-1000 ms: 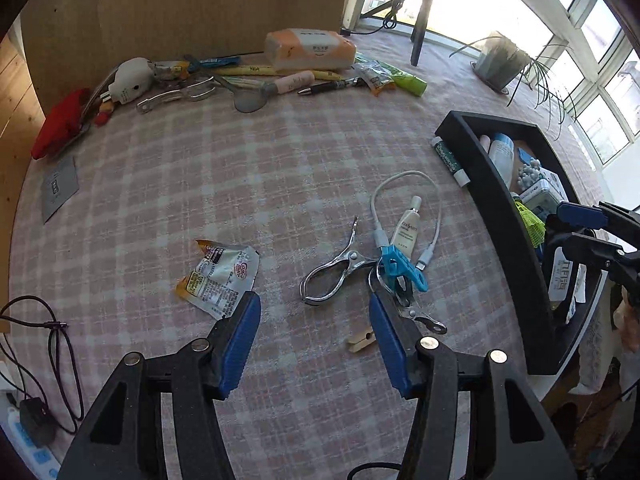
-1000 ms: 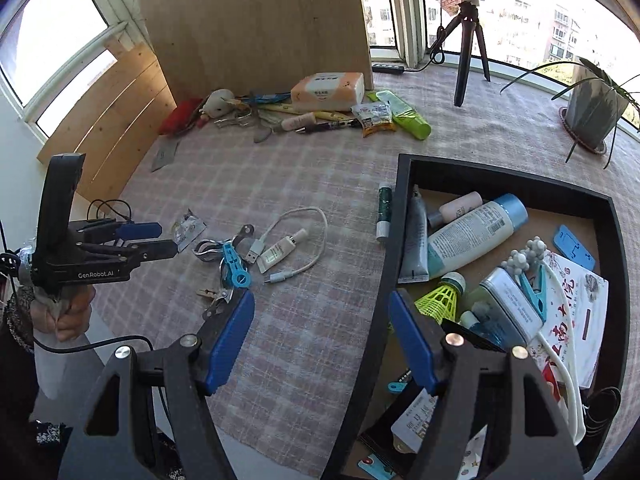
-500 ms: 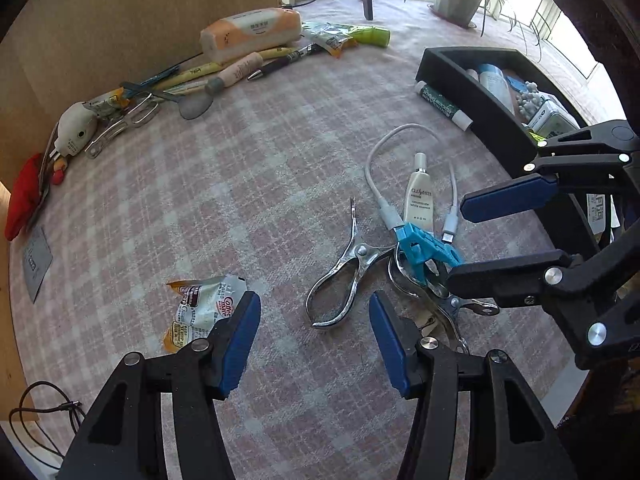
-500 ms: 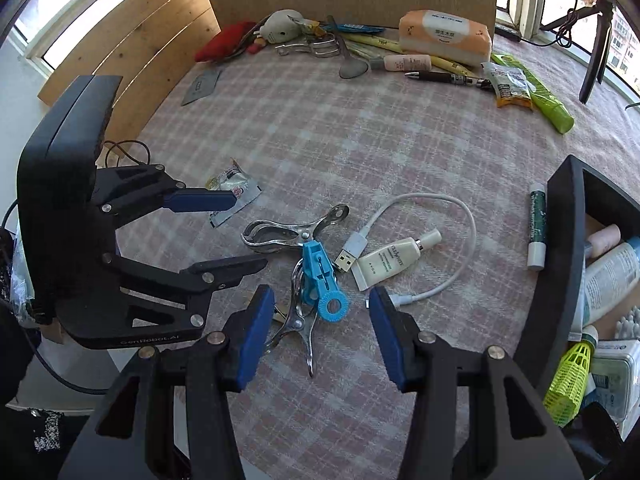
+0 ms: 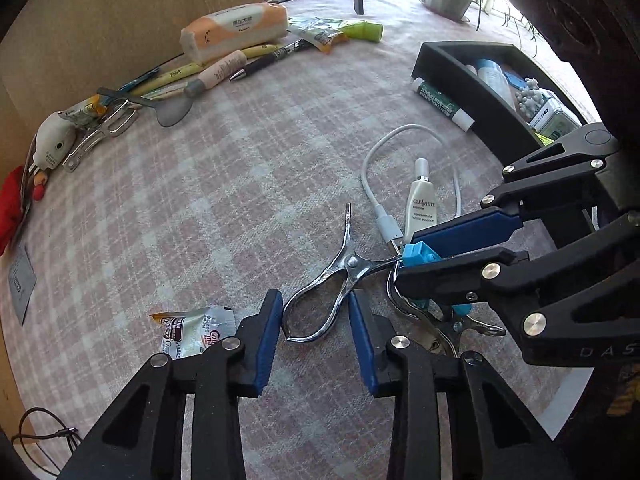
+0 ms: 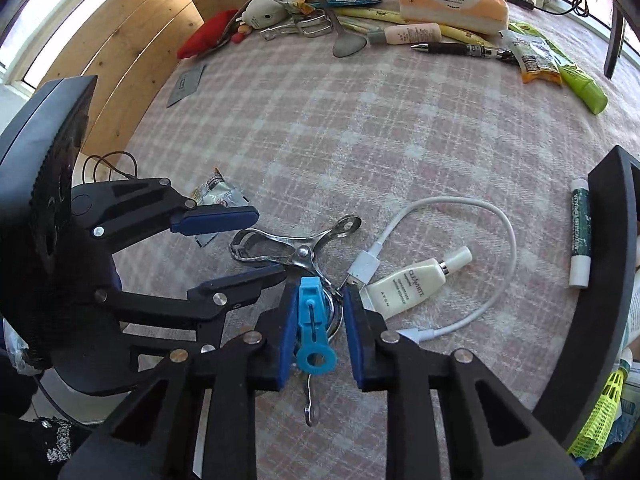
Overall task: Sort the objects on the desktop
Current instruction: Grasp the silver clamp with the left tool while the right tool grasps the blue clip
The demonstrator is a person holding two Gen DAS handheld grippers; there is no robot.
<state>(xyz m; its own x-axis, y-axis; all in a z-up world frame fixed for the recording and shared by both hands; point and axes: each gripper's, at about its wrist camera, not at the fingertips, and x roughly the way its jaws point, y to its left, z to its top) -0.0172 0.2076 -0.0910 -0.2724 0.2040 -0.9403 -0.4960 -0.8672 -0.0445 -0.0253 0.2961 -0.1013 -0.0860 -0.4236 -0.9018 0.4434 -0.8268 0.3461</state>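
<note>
A shiny metal clip lies on the checked cloth near the front edge. Its handle loop sits between the blue pads of my left gripper, whose jaws are closing and stand almost against the loop's sides. A blue plastic clip rests on a second metal clip. My right gripper straddles the blue clip with jaws closing; a gap still shows on the right side. In the other view each gripper shows from the side: the right gripper and the left gripper.
A white cable loops around a small cream tube. The black tray stands at the right, a green stick beside it. A crumpled sachet lies left. Tissues, pen and spoon line the back.
The right gripper swung from over the tray down to the blue clip. The left gripper sank onto the metal clip's loop. Both pairs of jaws have narrowed.
</note>
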